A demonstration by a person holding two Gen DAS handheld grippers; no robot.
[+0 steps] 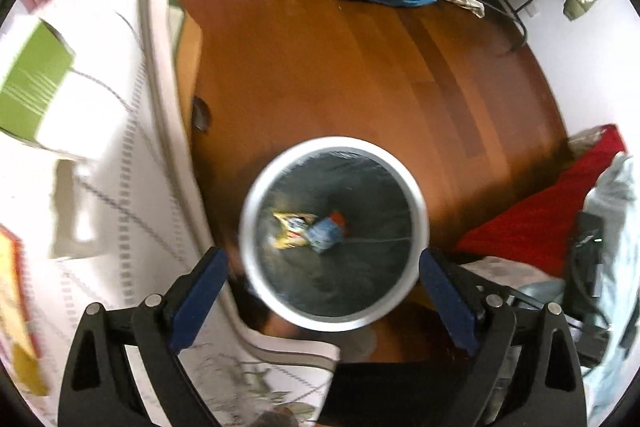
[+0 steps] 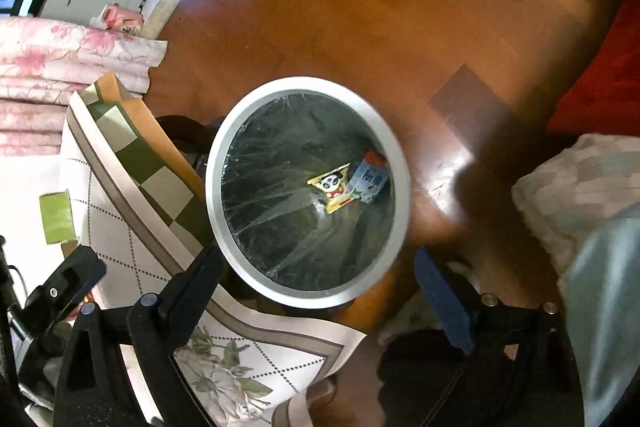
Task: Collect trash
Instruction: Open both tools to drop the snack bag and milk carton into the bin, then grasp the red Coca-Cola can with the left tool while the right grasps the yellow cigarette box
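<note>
Yellow wrapper (image 2: 335, 190): I see it lying flat at the bottom of the bin, printed face up with a cartoon panda. In the right wrist view its long axis runs from upper left to lower right.
Blue carton (image 2: 368, 181): it lies just right of the wrapper, touching it, its red end toward the far side. In the left wrist view it is blurred (image 1: 325, 233), and so is the wrapper (image 1: 290, 230).
Bin (image 2: 224, 147): round, white rim, lined with a dark plastic bag. It stands upright on the wooden floor (image 2: 360, 7), close beside the bed edge. Only the wrapper and carton show inside.
Left gripper (image 1: 322, 281): I hold it above the bin looking straight down; its blue-padded fingers (image 1: 200, 291) are spread wide and grasp nothing.
Right gripper (image 2: 316, 279): also above the bin, nearer its near rim; its jaws are parted wide and empty.
Bed cover (image 2: 132, 259): white with a dotted diamond pattern, left of the bin.
Red rug (image 1: 540, 219): on the floor right of the bin.
</note>
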